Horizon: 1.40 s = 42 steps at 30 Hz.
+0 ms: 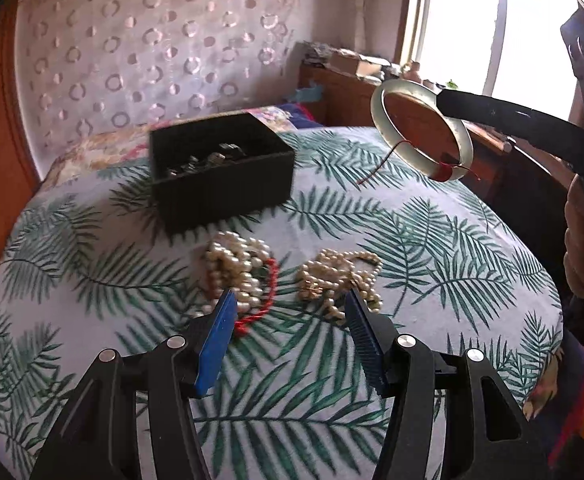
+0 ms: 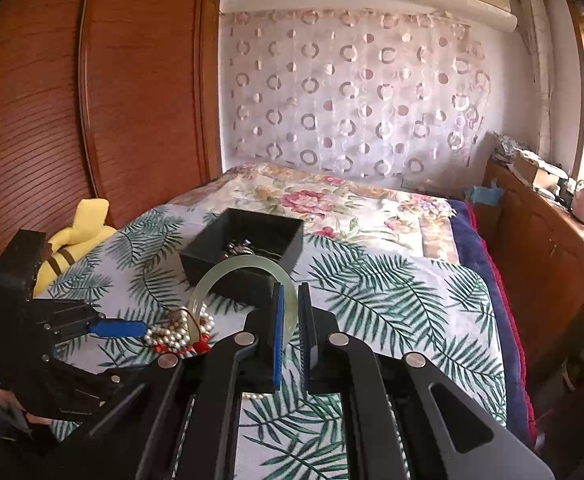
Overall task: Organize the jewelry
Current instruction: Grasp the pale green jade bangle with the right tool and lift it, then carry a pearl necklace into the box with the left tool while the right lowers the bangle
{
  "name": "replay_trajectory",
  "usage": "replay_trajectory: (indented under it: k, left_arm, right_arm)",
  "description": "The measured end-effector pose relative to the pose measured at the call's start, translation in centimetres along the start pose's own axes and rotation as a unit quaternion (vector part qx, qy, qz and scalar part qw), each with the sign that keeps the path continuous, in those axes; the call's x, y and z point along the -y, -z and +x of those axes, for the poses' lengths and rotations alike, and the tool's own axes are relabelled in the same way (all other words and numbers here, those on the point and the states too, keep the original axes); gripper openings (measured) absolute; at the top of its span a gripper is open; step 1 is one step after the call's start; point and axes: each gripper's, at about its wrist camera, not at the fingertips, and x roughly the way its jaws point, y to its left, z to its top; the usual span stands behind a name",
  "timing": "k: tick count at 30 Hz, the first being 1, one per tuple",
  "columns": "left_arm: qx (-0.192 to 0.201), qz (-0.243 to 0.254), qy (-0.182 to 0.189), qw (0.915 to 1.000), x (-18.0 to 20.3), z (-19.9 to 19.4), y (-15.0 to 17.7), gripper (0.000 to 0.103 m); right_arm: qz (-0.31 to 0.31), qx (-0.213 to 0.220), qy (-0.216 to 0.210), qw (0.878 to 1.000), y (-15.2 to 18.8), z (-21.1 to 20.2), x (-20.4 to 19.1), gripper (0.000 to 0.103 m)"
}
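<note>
The right gripper (image 2: 291,312) is clenched on the rim of a pale green jade bangle (image 2: 228,276), which hangs in the air at the centre of the right wrist view, in front of the black box (image 2: 248,242). The hold is thin, only on the edge of a smooth hard ring, so I think the bangle could swing or slip out if the hand tilts quickly. The red thread (image 1: 376,170) tied on it hangs loose and might catch on the box wall.

The left gripper (image 1: 288,308) is released, half spread, low over two heaps of pearl necklaces (image 1: 236,270) near the middle of the left wrist view. One heap is tangled with a red cord (image 1: 270,292); lifting one strand may drag the rest.

The box already holds dark metal pieces. A yellow plush toy (image 2: 78,232) lies at the left edge of the right wrist view, apart from the work.
</note>
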Motion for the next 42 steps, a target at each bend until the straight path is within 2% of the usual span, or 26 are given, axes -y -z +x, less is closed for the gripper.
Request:
replay_trajectory:
  k: [1, 3, 8, 13, 16, 17, 21, 28, 42]
  left_arm:
    - [-0.005, 0.001, 0.006, 1.0000, 0.2, 0.4, 0.0, 0.051]
    - [-0.014, 0.002, 0.017, 0.9998, 0.6, 1.0, -0.1, 0.039]
    - [-0.042, 0.007, 0.040, 0.9983, 1.7, 2.8, 0.1, 0.021]
    - [-0.051, 0.012, 0.036, 0.9980, 2.5, 4.0, 0.0, 0.017]
    - [-0.052, 0.014, 0.043, 0.9976, 2.5, 4.2, -0.2, 0.010]
    - [-0.052, 0.016, 0.045, 0.9975, 2.5, 4.2, -0.3, 0.004]
    - [-0.044, 0.018, 0.048, 0.9977, 2.6, 3.7, -1.1, 0.004]
    - [0.007, 0.006, 0.035, 0.9993, 1.2, 0.2, -4.7, 0.003]
    - [0.089, 0.015, 0.029, 0.9955, 0.3, -6.5, -12.9, 0.004]
  right_arm:
    - [0.003, -0.003, 0.001, 1.000, 0.3, 0.1, 0.3, 0.008]
    - [0.007, -0.009, 0.004, 1.000, 0.8, 0.3, 0.7, 0.008]
    - [0.015, -0.020, 0.009, 1.000, 1.9, 0.8, 1.3, 0.008]
    - [0.020, -0.022, 0.013, 0.999, 2.5, 0.8, 1.6, 0.008]
    - [0.020, -0.024, 0.013, 0.999, 2.7, 0.9, 1.8, 0.008]
    - [0.019, -0.025, 0.013, 0.999, 2.7, 0.9, 1.8, 0.008]
    - [0.014, -0.030, 0.013, 0.999, 2.9, 1.2, 1.7, 0.008]
    - [0.013, -0.028, 0.013, 0.999, 2.7, 1.3, 1.7, 0.008]
    - [-0.004, -0.007, 0.002, 1.000, -0.6, 0.7, 0.8, 0.008]
